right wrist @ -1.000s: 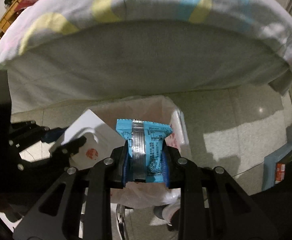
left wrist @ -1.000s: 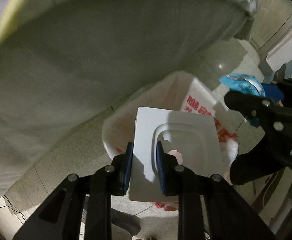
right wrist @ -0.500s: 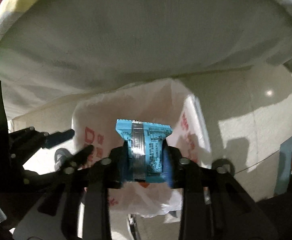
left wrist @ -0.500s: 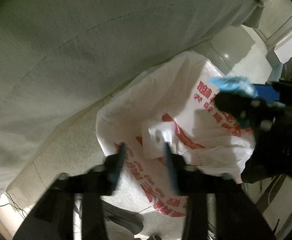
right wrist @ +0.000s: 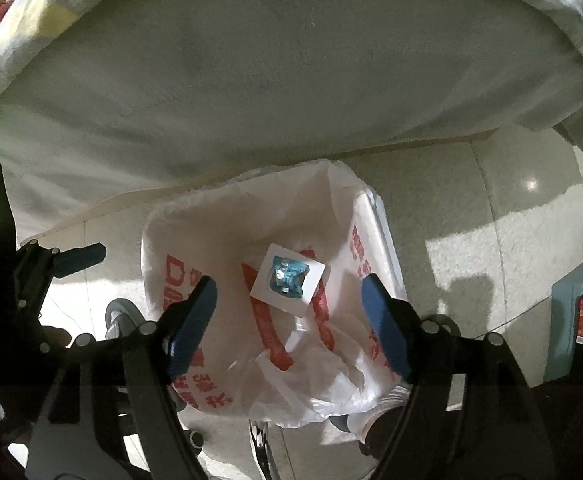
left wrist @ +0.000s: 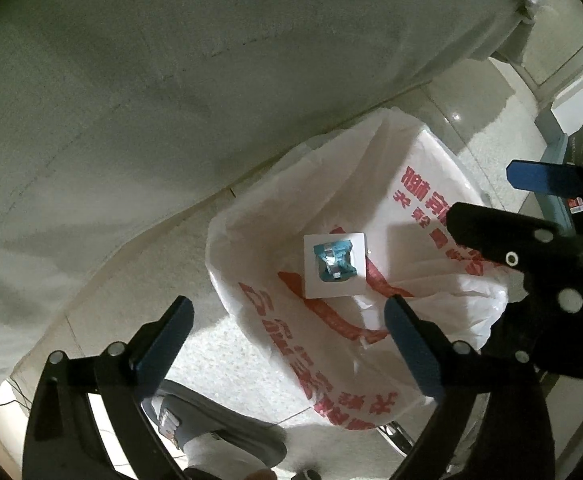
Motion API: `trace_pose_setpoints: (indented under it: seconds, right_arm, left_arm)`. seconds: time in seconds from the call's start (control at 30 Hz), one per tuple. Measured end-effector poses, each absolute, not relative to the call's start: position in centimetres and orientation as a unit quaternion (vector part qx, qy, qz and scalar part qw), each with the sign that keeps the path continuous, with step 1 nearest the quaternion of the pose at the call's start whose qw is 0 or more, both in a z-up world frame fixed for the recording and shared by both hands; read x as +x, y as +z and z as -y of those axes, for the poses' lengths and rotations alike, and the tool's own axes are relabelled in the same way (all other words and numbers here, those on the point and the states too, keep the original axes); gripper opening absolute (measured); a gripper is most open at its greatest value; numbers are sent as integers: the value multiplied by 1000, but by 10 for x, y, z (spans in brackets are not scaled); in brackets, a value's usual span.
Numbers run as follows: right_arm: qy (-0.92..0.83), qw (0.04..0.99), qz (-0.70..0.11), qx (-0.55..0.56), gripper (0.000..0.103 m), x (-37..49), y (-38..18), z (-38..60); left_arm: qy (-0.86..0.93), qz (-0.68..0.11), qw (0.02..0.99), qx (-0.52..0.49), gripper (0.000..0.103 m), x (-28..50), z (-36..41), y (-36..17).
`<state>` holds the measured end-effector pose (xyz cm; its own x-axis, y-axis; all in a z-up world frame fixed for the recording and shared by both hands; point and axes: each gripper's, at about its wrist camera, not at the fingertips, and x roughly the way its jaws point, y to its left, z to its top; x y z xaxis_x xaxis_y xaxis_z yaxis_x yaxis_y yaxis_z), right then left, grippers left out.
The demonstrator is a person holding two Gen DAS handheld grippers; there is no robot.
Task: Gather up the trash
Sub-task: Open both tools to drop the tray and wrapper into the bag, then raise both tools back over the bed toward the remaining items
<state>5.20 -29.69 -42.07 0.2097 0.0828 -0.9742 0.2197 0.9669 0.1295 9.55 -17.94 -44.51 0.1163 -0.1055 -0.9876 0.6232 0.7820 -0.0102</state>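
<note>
A bin lined with a white plastic bag with red print [left wrist: 423, 216] [right wrist: 347, 240] stands on the floor beside the bed. Inside it lies a white square tray [left wrist: 334, 268] [right wrist: 287, 280] with a crumpled blue snack wrapper [left wrist: 333, 260] [right wrist: 287, 276] on top. My left gripper [left wrist: 287, 340] is open and empty above the bin's near rim. My right gripper [right wrist: 291, 312] is open and empty above the bin; it also shows at the right of the left wrist view [left wrist: 531, 216].
The bed's hanging sheet [left wrist: 171, 80] [right wrist: 271, 80] fills the upper half of both views, close behind the bin. A slippered foot [left wrist: 211, 424] stands on the tiled floor near the bin. Boxes [right wrist: 579, 320] stand at the right.
Both grippers opened. The white tray dropped from my left gripper and the blue wrapper from my right gripper; both now lie inside the bag.
</note>
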Motion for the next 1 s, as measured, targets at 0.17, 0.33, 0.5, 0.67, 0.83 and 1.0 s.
trace_pose_setpoints:
  seconds: [0.17,0.33,0.5,0.67,0.83,1.0]
  right_arm:
    - [-39,773,-622,121,77,49,-413,296]
    - [-38,779,-615,117,81,47,-403,294]
    - [-38,791,-600,115,95,45,-390,293]
    - [-43,795,-596,103,96,43,-383,290]
    - [-51,798,-592,103,96,37,-375,291]
    - [-56,808,-580,89,96,28,-353,288]
  left_arm:
    - [-254,-606,724,210,95,93,178,-439]
    - [-253,-601,729,206,95,93,174,-432]
    - [-264,-600,729,196,95,92,174,-425]
    - [-268,-590,740,179,95,92,173,-414]
    - [-269,-583,749,163,95,94,169,-405]
    - [-271,-577,753,165,95,90,169,-396]
